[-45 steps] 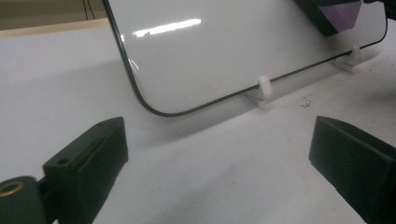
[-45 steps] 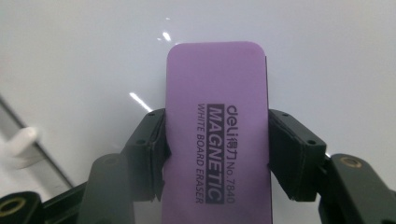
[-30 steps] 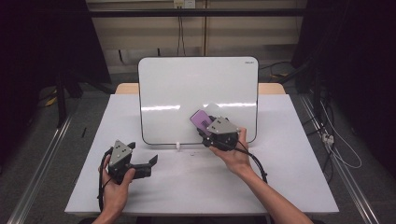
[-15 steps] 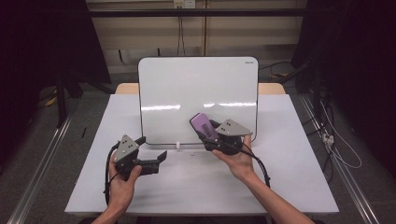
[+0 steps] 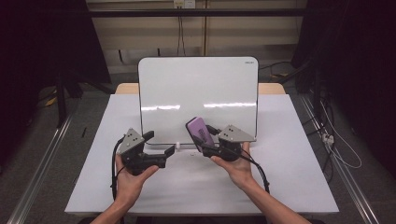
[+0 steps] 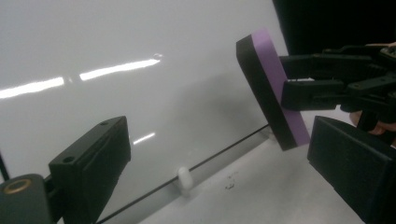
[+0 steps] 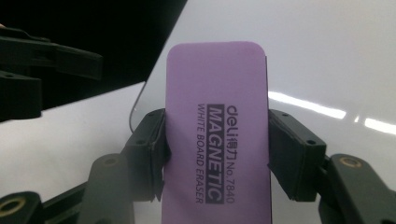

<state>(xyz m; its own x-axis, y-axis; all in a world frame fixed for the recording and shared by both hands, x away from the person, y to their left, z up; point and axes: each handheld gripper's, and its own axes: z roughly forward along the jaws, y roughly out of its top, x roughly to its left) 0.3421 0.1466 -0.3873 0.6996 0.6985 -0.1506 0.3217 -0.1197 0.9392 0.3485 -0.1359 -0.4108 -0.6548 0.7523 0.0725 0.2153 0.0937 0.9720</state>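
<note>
From above, I see my right gripper (image 5: 201, 141) clamping a purple eraser (image 5: 201, 131) before the whiteboard (image 5: 198, 93). My left gripper (image 5: 161, 143) gapes, holding nothing. The left gripper view reveals the eraser's black felt side; the right one reads its label (magnetic eraser).

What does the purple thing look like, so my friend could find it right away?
Find the big whiteboard standing on the table. In front of its lower edge, the right gripper pinches a flat purple eraser by its sides. It is the only purple thing, with a black underside and "MAGNETIC WHITE BOARD ERASER" printed on it.
</note>
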